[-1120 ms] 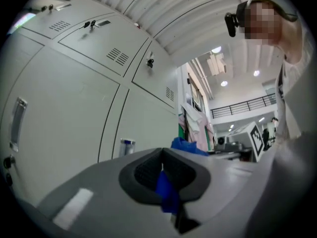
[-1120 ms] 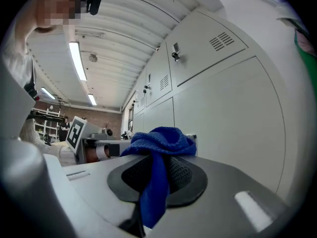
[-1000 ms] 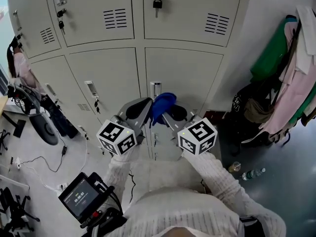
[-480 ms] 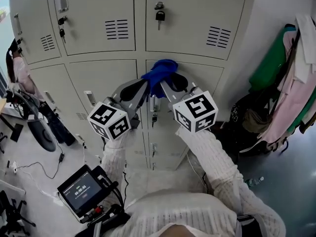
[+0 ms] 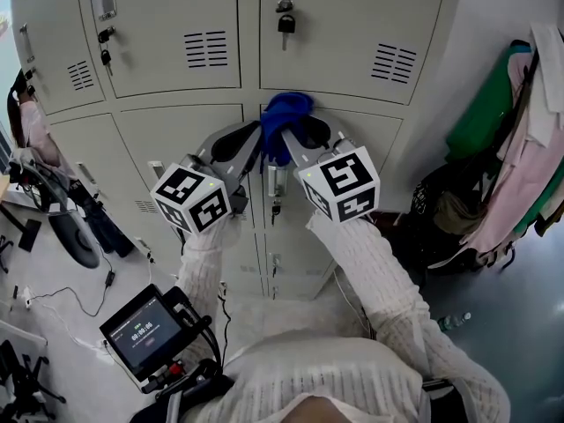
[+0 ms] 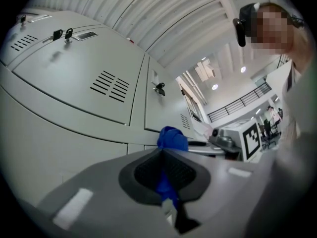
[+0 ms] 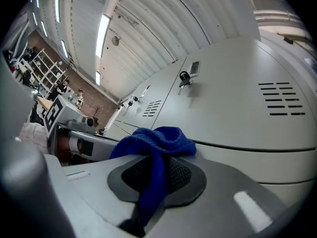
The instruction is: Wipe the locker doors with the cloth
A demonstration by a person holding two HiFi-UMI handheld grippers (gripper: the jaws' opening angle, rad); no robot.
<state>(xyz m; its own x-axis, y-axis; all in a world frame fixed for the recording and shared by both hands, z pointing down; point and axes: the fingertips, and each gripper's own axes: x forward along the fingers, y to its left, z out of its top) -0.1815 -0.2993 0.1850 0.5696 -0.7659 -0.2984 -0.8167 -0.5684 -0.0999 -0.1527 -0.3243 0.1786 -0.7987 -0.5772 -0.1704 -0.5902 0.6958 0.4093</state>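
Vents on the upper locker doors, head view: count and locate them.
3: left vent, middle vent, right vent, one per door. Others may lie beyond the frame.

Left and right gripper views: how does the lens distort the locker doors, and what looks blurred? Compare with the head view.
Left gripper view: fisheye with a dark round border; the locker doors bow; the left gripper looks soft up close. Right gripper view: same bowing; the blue cloth is sharp, and the right gripper body is blurred. Head view: straighter lines, even light.

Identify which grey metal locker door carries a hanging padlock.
The upper-right grey metal locker door, above the blue cloth; its left neighbour holds dangling keys instead.
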